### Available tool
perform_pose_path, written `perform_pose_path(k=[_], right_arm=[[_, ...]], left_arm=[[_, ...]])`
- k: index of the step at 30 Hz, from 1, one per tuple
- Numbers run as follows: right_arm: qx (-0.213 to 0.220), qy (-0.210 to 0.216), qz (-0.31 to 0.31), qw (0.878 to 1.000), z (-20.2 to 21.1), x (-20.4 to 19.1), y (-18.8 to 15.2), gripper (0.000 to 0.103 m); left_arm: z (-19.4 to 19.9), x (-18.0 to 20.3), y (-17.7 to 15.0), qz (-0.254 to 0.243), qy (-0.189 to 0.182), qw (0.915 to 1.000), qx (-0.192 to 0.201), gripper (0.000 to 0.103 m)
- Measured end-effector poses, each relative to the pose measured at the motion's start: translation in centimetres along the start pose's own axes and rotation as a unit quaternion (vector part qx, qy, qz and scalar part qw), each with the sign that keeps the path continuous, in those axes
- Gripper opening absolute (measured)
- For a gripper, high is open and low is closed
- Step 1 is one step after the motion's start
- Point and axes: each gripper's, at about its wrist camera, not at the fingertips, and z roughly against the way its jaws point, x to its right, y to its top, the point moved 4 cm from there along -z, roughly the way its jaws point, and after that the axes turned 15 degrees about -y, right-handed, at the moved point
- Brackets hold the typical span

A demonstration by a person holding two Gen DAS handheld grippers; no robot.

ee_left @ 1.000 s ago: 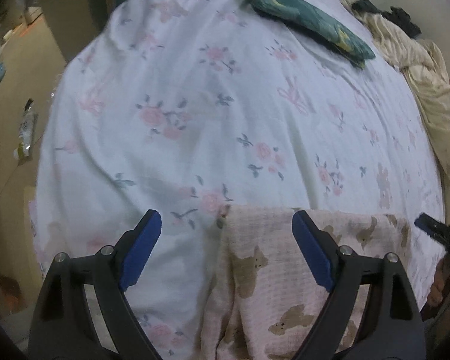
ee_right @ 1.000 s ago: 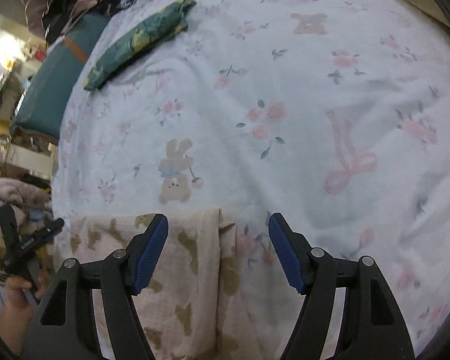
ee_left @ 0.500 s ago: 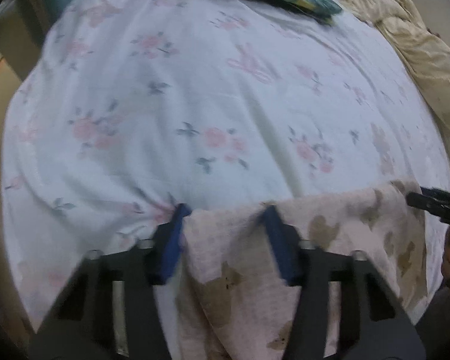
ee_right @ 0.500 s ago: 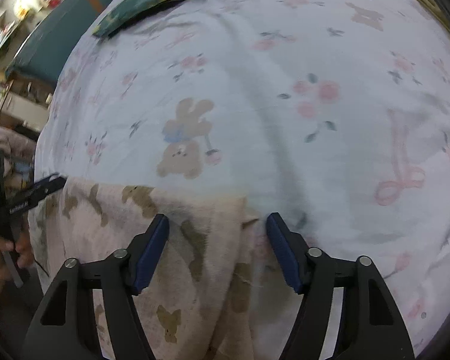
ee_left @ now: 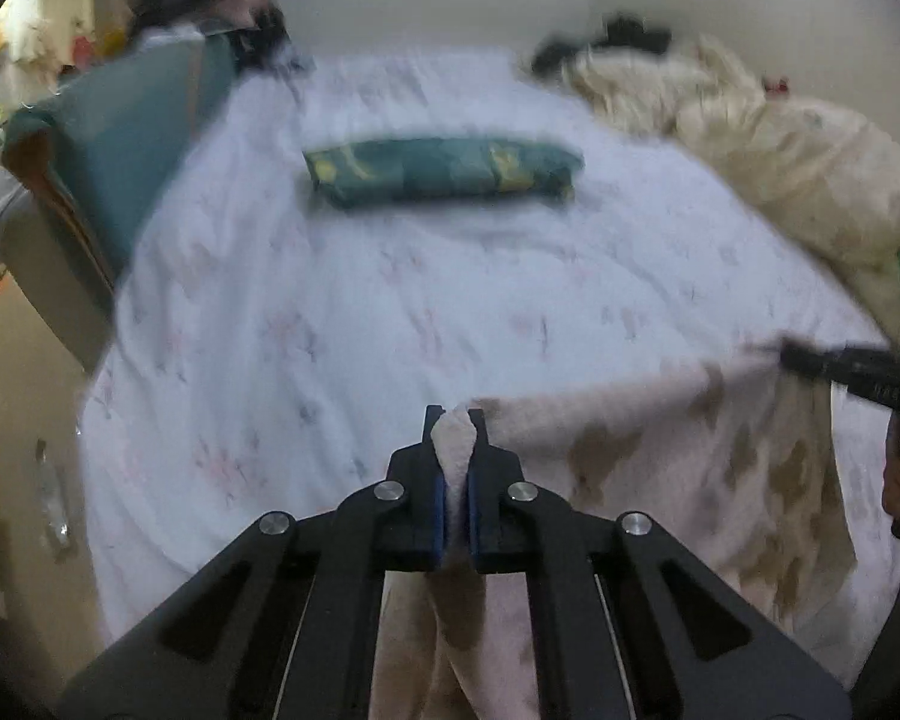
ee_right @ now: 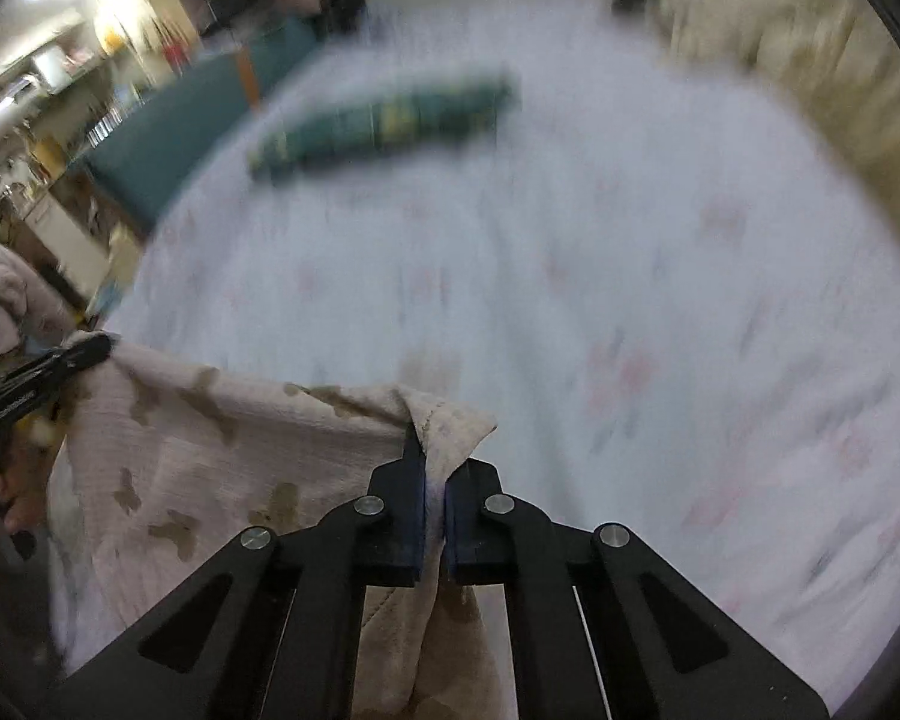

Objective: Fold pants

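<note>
The pants (ee_left: 660, 468) are pale pink with brown bear prints and hang at the near edge of the bed. My left gripper (ee_left: 455, 426) is shut on their left top corner. My right gripper (ee_right: 433, 450) is shut on the right top corner of the pants (ee_right: 210, 468). The top edge is stretched between the two, lifted above the sheet. The right gripper also shows at the right of the left wrist view (ee_left: 840, 369), and the left gripper at the left of the right wrist view (ee_right: 48, 369). Both views are motion-blurred.
The bed has a white floral sheet (ee_left: 450, 300). A green patterned folded cloth (ee_left: 444, 171) lies at the far middle. A cream blanket (ee_left: 780, 162) is heaped at the far right. A teal headboard (ee_left: 126, 138) and room clutter stand at the left.
Both grippers have shut on the top corners of the pants and lifted them; the views have tilted up toward the far side of the bed.
</note>
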Motion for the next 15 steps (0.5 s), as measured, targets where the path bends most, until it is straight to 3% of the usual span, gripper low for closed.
perform_pose_path(k=[4,11,15], right_arm=[[-0.027,-0.007,0.022,0.999,-1.0,-0.2,-1.3,0.004],[-0.005,0.017,0.042,0.999,2.1,-0.5,-1.6,0.004],[0.005,-0.001,0.092,0.996,4.7,-1.6,-3.3,0.004]], left_arm=[[-1.0,-0.1,-1.3,-0.006,0.011,0.9997,-0.022,0.003],[2.3,-0.1,-1.8,-0.006,-0.015,0.9998,-0.008,0.004],[4.6,2.1,-3.4,-0.056,-0.013,0.9981,-0.024,0.004]])
